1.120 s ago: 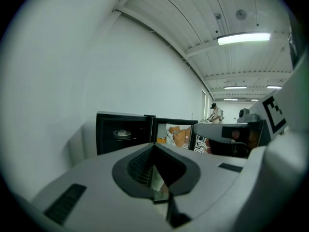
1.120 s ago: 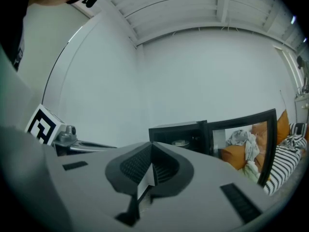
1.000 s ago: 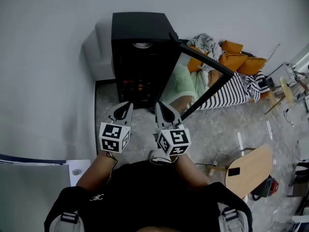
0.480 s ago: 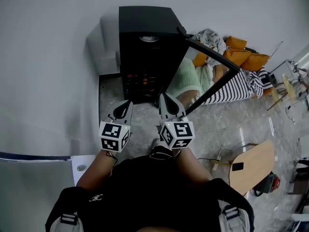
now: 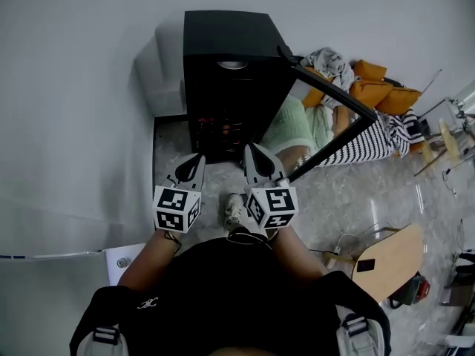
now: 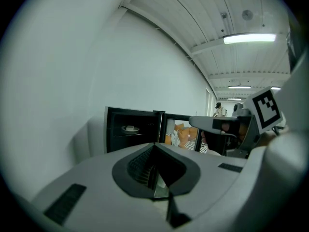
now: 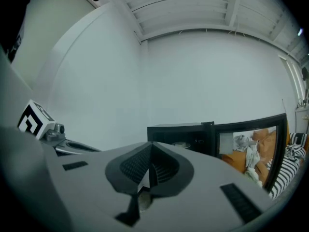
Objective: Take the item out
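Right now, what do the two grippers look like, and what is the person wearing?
Both the left gripper and right gripper are pale grey and pointed, with dark ribbed insets. Each carries a white cube printed with black square markers. The person wears a black short-sleeved top with a white logo.

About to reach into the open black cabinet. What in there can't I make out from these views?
- The dish on the top shelf: too small in every view to tell its contents.
- The lower shelves: dark in the head view, which shows only reddish glints. In the gripper views, the bodies of the left hand-held gripper and right hand-held gripper cover them.
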